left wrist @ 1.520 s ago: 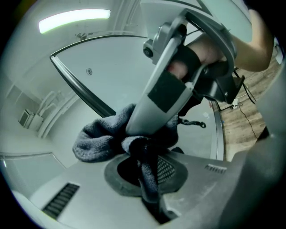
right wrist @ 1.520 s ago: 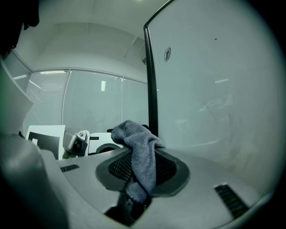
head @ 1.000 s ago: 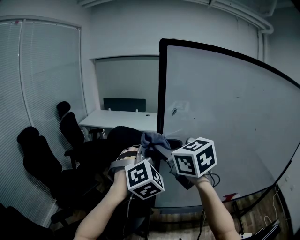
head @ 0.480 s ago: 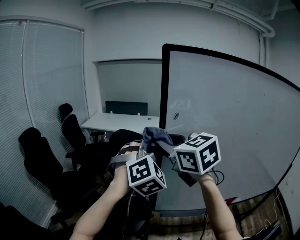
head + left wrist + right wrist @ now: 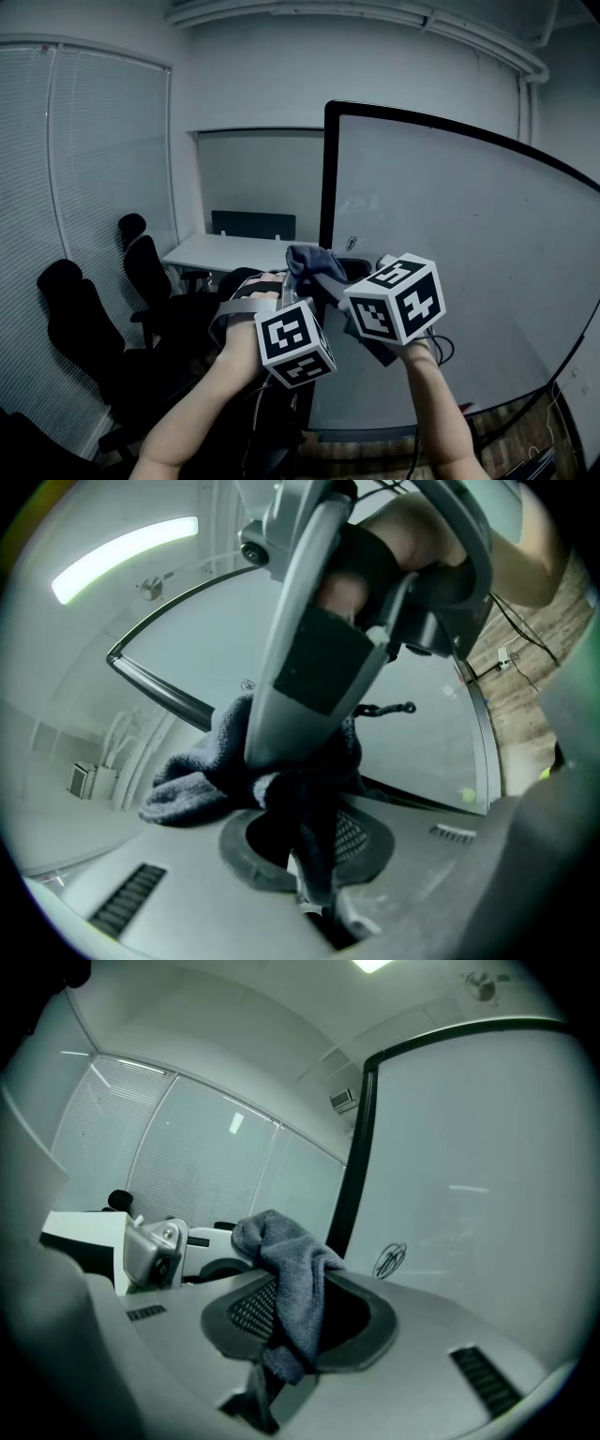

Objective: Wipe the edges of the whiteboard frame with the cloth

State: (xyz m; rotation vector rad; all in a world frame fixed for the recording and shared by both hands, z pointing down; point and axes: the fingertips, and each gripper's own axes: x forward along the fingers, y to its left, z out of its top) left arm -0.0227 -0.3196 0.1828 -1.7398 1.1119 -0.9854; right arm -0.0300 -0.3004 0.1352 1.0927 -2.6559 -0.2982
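A grey-blue cloth (image 5: 314, 262) is bunched between both grippers, just in front of the whiteboard's black left frame edge (image 5: 326, 187). My left gripper (image 5: 284, 292) is shut on the cloth (image 5: 202, 780), which hangs into the slit between its jaws. My right gripper (image 5: 328, 286) is shut on the same cloth (image 5: 291, 1269) from the other side. In the left gripper view, a right gripper finger (image 5: 309, 658) comes down onto the cloth. The frame's upright (image 5: 354, 1166) shows right behind the cloth in the right gripper view. The white board surface (image 5: 450, 253) fills the right.
Black office chairs (image 5: 141, 272) stand at the left by window blinds (image 5: 84, 187). A white desk (image 5: 225, 251) sits behind, against a partition. Cables and the board's stand (image 5: 525, 459) are low on the right, over a wood floor.
Both grippers, with the cloth between them, have risen a little along the board's left edge. The head view has tilted up slightly.
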